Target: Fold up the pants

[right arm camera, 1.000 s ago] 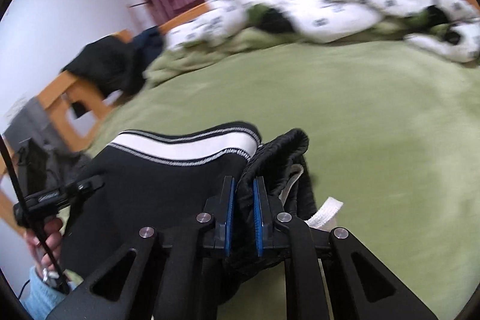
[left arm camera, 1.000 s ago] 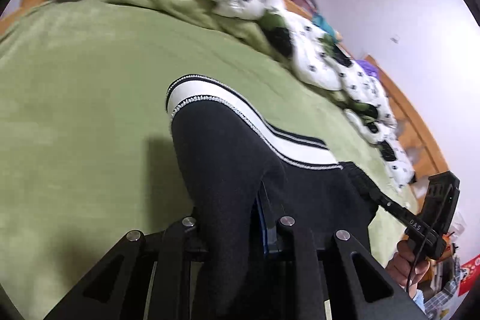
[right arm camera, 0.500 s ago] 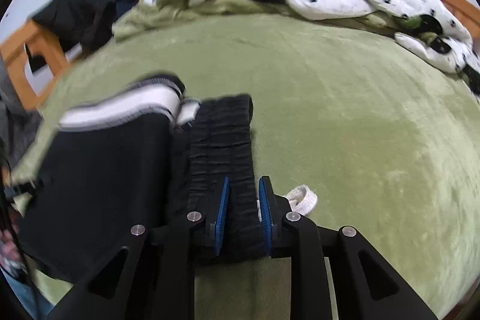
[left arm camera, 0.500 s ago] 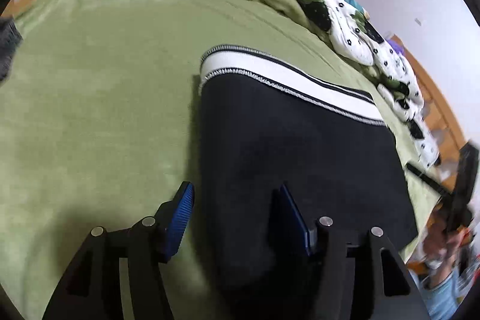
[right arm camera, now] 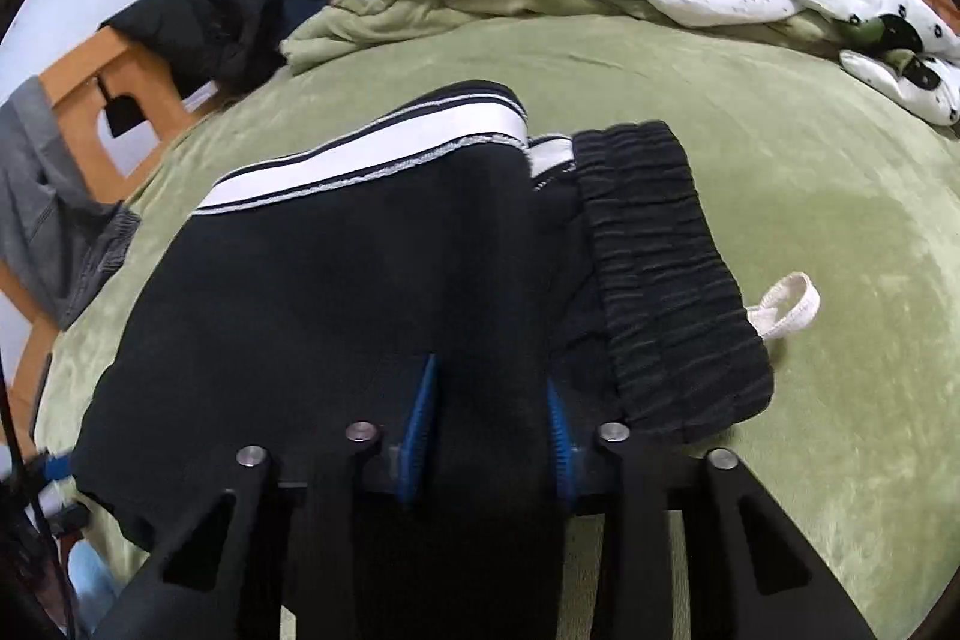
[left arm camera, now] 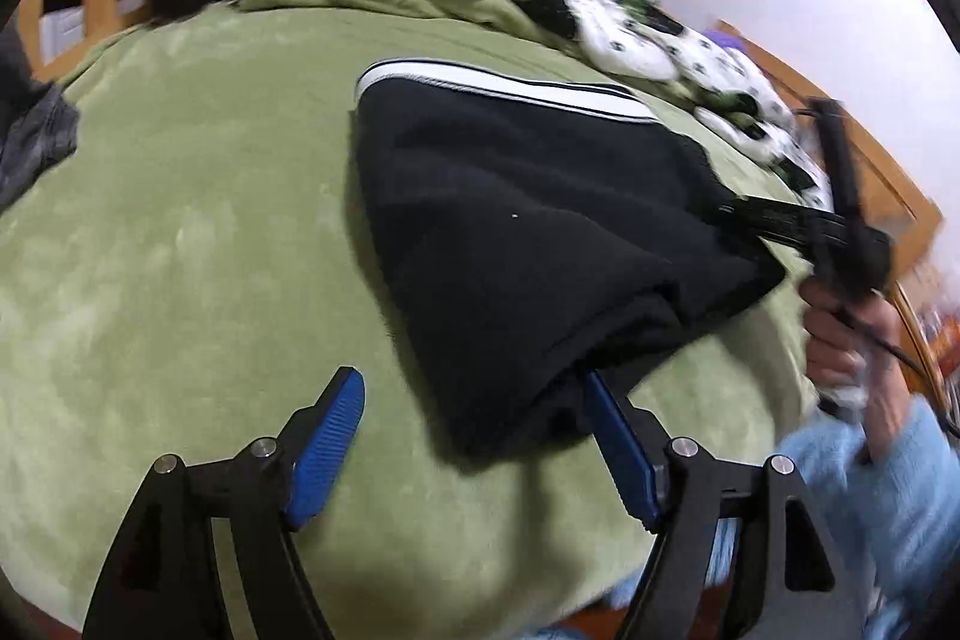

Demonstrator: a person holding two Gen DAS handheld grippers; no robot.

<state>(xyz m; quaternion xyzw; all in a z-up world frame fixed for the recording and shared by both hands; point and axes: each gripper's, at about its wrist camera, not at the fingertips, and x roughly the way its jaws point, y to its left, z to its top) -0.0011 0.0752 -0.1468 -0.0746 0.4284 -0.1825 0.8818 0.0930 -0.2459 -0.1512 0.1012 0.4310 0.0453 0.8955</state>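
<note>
Left gripper (left arm camera: 474, 430) – jaws opening, wide, black cloth let go; it was pinched there a second ago. Pants (left arm camera: 540, 232) now lie folded on green bed (left arm camera: 180, 220), striped hem at far end. Right gripper (right arm camera: 489, 418) – narrow, cloth bunched between pads. Fold looks laid; right release next.

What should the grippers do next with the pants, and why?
Probably let go with the right gripper too. The pants already lie folded on the bed, the left gripper is opening with its pads off the cloth, while the right one has cloth between its pads.
</note>
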